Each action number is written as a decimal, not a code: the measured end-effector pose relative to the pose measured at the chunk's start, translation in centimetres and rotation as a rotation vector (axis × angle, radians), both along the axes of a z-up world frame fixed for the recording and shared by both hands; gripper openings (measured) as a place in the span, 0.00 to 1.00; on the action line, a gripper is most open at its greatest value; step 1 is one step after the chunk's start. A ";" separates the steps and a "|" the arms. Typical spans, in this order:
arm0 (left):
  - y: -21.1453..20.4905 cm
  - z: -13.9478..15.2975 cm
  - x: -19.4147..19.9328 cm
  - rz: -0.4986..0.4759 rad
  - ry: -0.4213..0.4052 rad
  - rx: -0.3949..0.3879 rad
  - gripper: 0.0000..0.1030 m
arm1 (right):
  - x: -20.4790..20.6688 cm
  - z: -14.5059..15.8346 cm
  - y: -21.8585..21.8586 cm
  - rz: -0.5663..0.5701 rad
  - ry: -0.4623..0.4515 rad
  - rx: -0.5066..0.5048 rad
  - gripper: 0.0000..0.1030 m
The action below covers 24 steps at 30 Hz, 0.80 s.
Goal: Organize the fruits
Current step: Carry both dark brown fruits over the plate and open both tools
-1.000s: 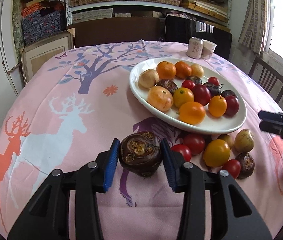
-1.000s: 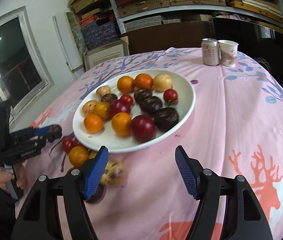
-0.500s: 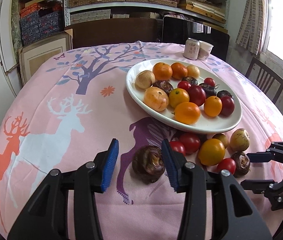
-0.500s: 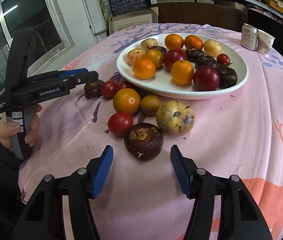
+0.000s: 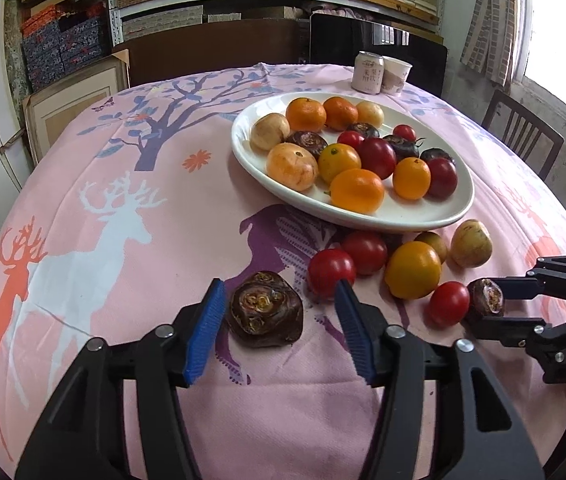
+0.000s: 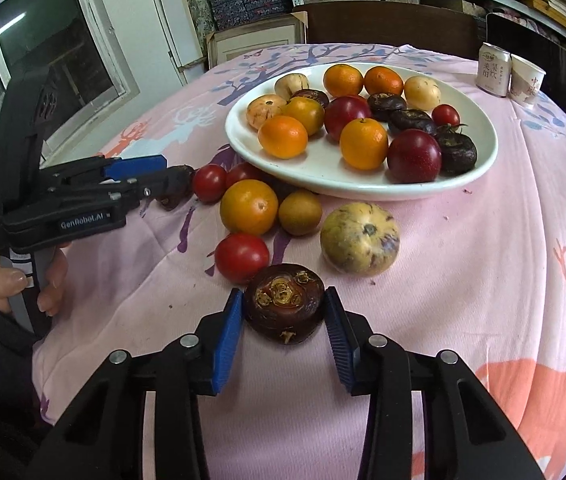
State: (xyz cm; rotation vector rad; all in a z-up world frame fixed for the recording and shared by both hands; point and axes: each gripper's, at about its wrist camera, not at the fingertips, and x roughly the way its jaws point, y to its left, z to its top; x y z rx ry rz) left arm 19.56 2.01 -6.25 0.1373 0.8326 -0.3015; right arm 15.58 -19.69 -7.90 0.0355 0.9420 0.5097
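Note:
A white plate (image 5: 403, 220) holds several oranges, red tomatoes, pale round fruits and dark water chestnuts. More fruit lies loose on the pink cloth in front of it. My left gripper (image 5: 279, 292) is opening. A dark water chestnut (image 5: 267, 312) rests on the cloth between its blue pads, with a gap on the right side. My right gripper (image 6: 283, 296) is closing, and its pads touch both sides of another water chestnut (image 6: 285, 312) that sits on the cloth. The left wrist view shows the right gripper (image 5: 483, 303) at the right edge.
Loose beside the plate (image 6: 323, 178) are red tomatoes (image 6: 241, 257), an orange (image 6: 248, 207) and a pale speckled fruit (image 6: 359, 238). A can (image 5: 369, 77) and a paper cup (image 5: 395, 76) stand at the far edge. A chair (image 5: 523, 136) is at the right. A hand (image 6: 3, 284) holds the left gripper (image 6: 175, 170).
The left gripper lowered its chestnut onto the cloth and its jaws spread apart. The right gripper moved in over the other chestnut and its jaws narrowed onto it.

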 end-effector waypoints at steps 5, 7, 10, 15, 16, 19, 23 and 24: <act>0.5 -1.1 1.0 0.040 0.065 0.012 0.62 | -1.2 0.1 -1.6 0.004 -0.003 0.046 0.40; 0.4 -1.8 1.4 0.042 0.099 0.028 0.61 | -1.5 0.2 -1.8 0.006 -0.007 0.052 0.40; -0.2 -1.8 1.2 0.020 0.086 0.052 0.49 | -1.6 0.2 -1.8 0.009 -0.009 0.058 0.40; -0.3 -1.5 0.9 0.013 0.067 0.046 0.41 | -1.7 0.3 -2.1 0.008 -0.014 0.079 0.40; -0.3 -1.5 0.8 0.010 0.063 0.045 0.41 | -1.8 0.3 -2.2 0.008 -0.014 0.084 0.40; -0.2 -1.4 0.9 0.016 0.059 0.042 0.41 | -1.8 0.3 -2.3 0.009 -0.015 0.092 0.40; 0.0 -1.2 0.9 0.025 0.053 0.030 0.41 | -1.8 0.3 -2.4 0.008 -0.019 0.090 0.40; 0.0 -1.2 0.8 0.026 0.049 0.031 0.41 | -1.7 0.3 -2.4 0.007 -0.019 0.090 0.40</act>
